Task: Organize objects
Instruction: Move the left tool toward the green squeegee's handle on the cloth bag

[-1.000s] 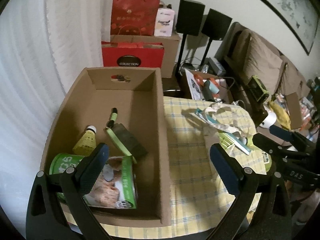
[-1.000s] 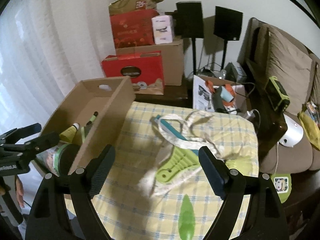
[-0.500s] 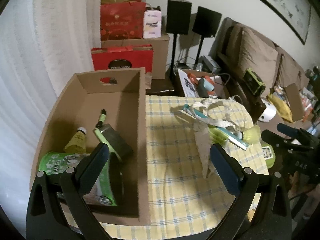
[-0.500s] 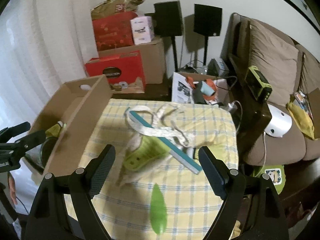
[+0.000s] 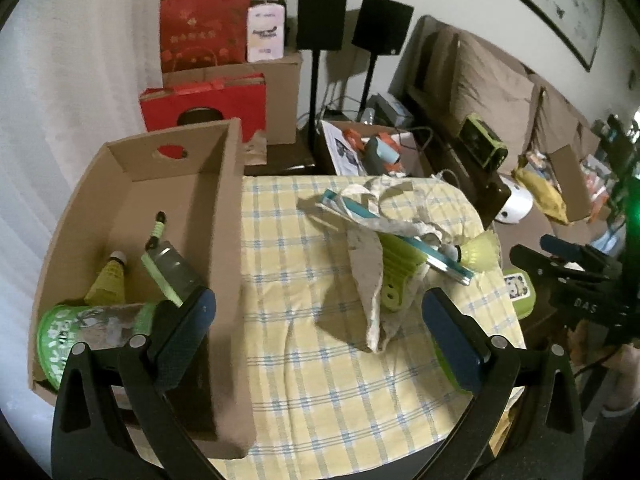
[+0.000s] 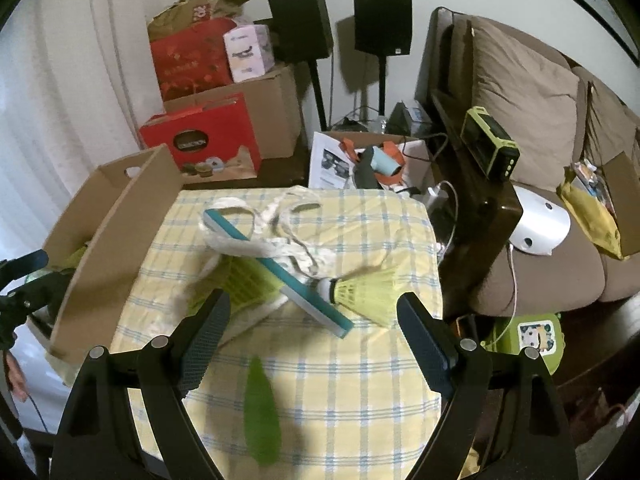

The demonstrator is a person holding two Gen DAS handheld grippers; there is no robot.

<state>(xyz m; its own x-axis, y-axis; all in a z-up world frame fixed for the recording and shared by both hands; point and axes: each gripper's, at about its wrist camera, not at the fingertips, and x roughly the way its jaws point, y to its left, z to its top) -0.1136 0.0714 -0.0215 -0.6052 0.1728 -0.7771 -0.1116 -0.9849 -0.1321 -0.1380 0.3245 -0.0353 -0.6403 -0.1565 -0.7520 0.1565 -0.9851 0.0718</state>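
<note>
Both tongs, left tongs and right tongs, gaped empty | cardboard box left of them part-filled | shuttlecock, teal strip, cloth straps lay ahead on counter, unsorted

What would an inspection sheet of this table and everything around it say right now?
Surface: table under a yellow checked cloth, slightly rumpled.
Job's things: cardboard box at the table's left edge holds a shuttlecock, a green tub and a green-edged block. On the cloth: a cloth bag, a teal strip, a green plastic piece, another yellow shuttlecock, a green leaf-shaped item.
Clutter: all loose items but the leaf piled together.
Grippers: left gripper and right gripper open, empty.
Cables: white cable beside the sofa.
Surroundings: sofa, two speakers, stacked boxes.
</note>
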